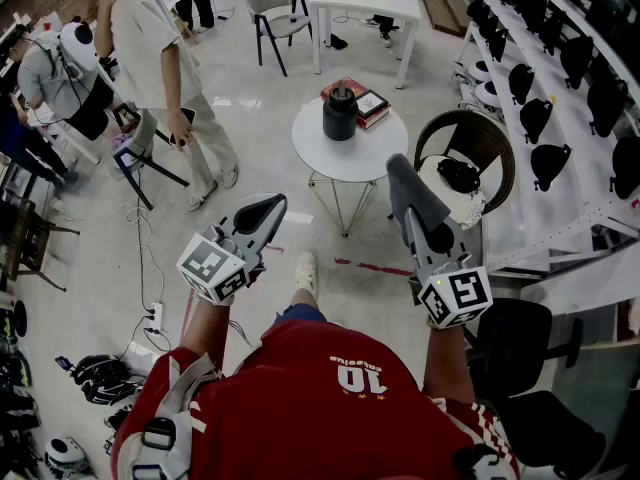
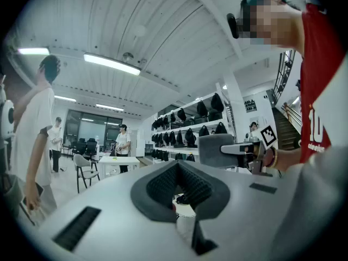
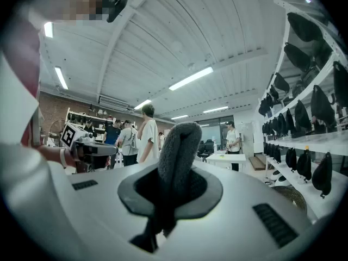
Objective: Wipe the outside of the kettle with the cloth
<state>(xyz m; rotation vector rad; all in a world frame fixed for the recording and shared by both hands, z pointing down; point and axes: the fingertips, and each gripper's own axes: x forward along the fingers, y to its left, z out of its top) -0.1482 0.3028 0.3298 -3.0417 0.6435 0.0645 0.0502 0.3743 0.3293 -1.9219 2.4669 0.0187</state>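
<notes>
Two tools show in the lower half of the head view, held out over a pale floor by a person in a red shirt. The left tool, at centre left, is clenched. In the left gripper view its dark pads meet at a peak, and nothing sits between them. The right tool, at centre right, is clamped on the cloth. In the right gripper view this grey, fleecy piece stands up out of the jaws as a folded hump. The kettle is black and stands upright on a round white table in the upper centre of the head view. It is well apart from both tools and from the cloth. Just beside the kettle, toward the right of the frame, lies a small stack of books. Right of the table is a wicker chair holding a pale cushion with a dark object on it that is too small to make out. Shelves run along the right edge of the frame and carry rows of black items. At the upper left, a person in a white shirt stands bent forward beside a chair.
</notes>
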